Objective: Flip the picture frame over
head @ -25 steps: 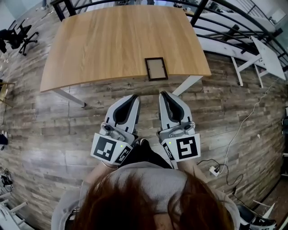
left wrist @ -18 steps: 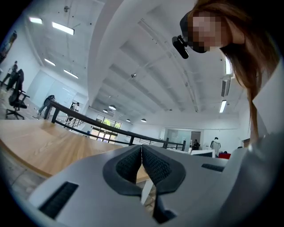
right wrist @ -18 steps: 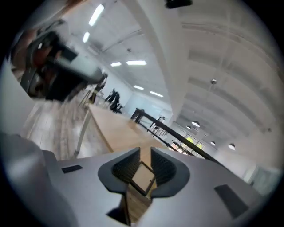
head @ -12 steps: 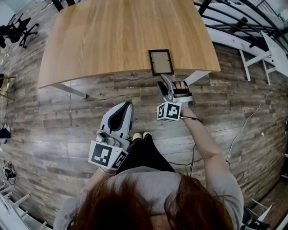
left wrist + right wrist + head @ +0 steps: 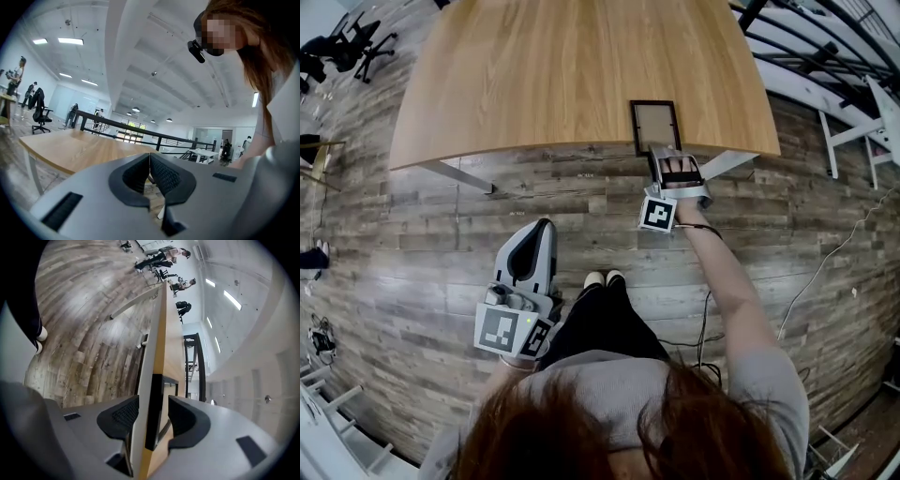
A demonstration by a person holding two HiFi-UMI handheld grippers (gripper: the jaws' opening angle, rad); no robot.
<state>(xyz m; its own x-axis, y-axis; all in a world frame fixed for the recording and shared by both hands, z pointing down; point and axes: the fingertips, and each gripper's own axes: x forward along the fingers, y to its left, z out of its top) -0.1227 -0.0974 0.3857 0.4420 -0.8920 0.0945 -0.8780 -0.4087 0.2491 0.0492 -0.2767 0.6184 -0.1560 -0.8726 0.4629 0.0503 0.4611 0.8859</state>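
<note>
A black picture frame point(image 5: 655, 127) lies flat on the wooden table point(image 5: 562, 75), close to its front edge. My right gripper point(image 5: 664, 153) is turned on its side at that edge. Its jaws have just been opening and now straddle the table edge point(image 5: 159, 333) and the frame's near rim point(image 5: 153, 423) without pressing on either, as the right gripper point(image 5: 153, 401) view shows. My left gripper point(image 5: 540, 230) hangs low over the floor, well short of the table. In the left gripper point(image 5: 150, 157) view its pads meet with nothing between them.
Black railings point(image 5: 806, 56) and white tables point(image 5: 862, 103) stand to the right of the table. Office chairs point(image 5: 347, 42) are at the far left. A white table leg point(image 5: 469, 176) slants down at the front left, and a cable point(image 5: 825, 272) trails over the plank floor.
My right gripper left my lap, reached forward to the table's front edge, rolled onto its side and opened around the frame's rim. My left gripper sank lower and nearer my body.
</note>
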